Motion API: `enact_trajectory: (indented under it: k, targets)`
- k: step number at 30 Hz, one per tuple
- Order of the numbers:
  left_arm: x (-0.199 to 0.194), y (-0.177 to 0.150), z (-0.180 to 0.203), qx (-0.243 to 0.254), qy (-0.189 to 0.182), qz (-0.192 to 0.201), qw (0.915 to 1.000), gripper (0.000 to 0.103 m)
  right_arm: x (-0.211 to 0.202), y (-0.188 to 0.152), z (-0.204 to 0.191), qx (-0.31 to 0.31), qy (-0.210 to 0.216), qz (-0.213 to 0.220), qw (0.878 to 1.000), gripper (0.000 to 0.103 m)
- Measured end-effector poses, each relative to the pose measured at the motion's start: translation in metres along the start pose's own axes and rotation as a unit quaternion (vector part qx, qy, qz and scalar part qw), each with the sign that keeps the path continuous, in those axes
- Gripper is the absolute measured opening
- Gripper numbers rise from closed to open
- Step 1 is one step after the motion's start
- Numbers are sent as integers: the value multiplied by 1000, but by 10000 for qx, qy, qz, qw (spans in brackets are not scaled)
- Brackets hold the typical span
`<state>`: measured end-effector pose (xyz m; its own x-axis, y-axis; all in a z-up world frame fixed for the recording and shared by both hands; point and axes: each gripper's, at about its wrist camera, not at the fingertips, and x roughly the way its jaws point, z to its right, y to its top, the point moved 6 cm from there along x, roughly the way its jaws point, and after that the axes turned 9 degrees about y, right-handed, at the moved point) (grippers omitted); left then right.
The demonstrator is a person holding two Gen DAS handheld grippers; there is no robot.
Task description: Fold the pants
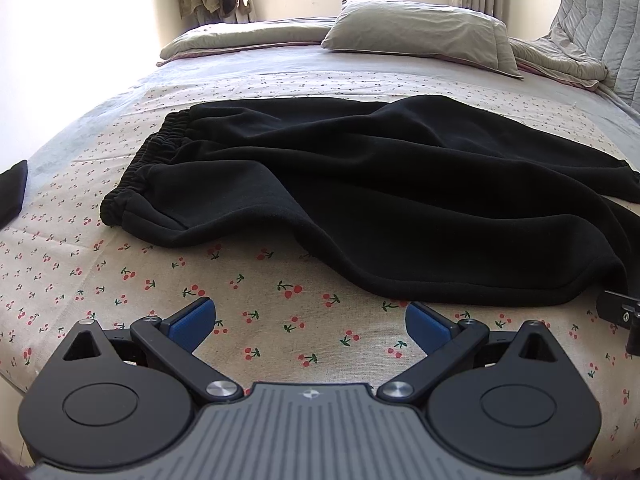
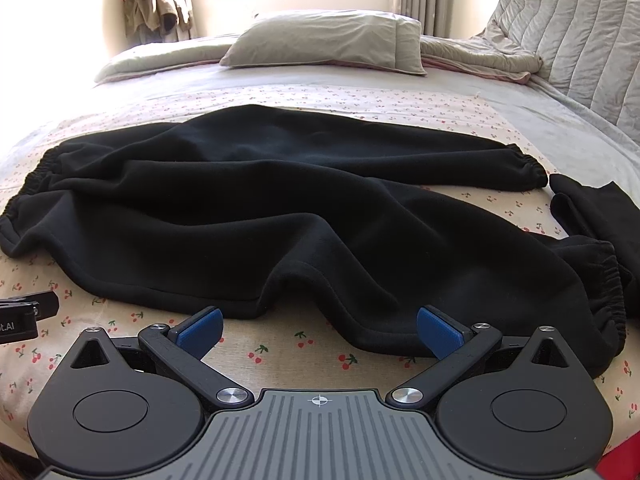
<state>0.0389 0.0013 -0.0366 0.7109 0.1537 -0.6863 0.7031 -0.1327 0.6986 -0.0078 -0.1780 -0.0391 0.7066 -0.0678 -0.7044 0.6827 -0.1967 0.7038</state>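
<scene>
Black sweatpants (image 1: 360, 184) lie spread and rumpled across the cherry-print sheet (image 1: 240, 288), waistband at the left, legs running right. In the right wrist view the pants (image 2: 280, 220) show both elastic cuffs at the right. My left gripper (image 1: 308, 324) is open and empty, just short of the pants' near edge. My right gripper (image 2: 320, 332) is open and empty, its blue pads (image 2: 438, 330) at the near leg's hem, not closed on it. Part of the right gripper shows at the left wrist view's right edge (image 1: 620, 312).
A second black garment (image 2: 600, 216) lies at the right, beside the cuffs. A dark item (image 1: 12, 196) sits at the left edge. A pillow (image 1: 420, 32), folded blanket (image 1: 240, 38) and grey quilted headboard (image 2: 580, 32) are at the far side of the bed.
</scene>
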Motion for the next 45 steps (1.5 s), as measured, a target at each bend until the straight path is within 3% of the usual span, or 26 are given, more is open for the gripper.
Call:
enact_trajectory:
  k: [32, 39, 45]
  targets:
    - [2, -2, -8, -108, 28, 7, 9999, 103, -2, 0, 1, -71, -55, -7, 10000, 103]
    - [4, 4, -12, -25, 99, 262, 9996, 103, 0, 6, 5, -129, -5, 56, 9999, 103]
    - [17, 11, -30, -91, -59, 109, 9999, 103, 1, 13, 10, -293, 92, -63, 9995, 103]
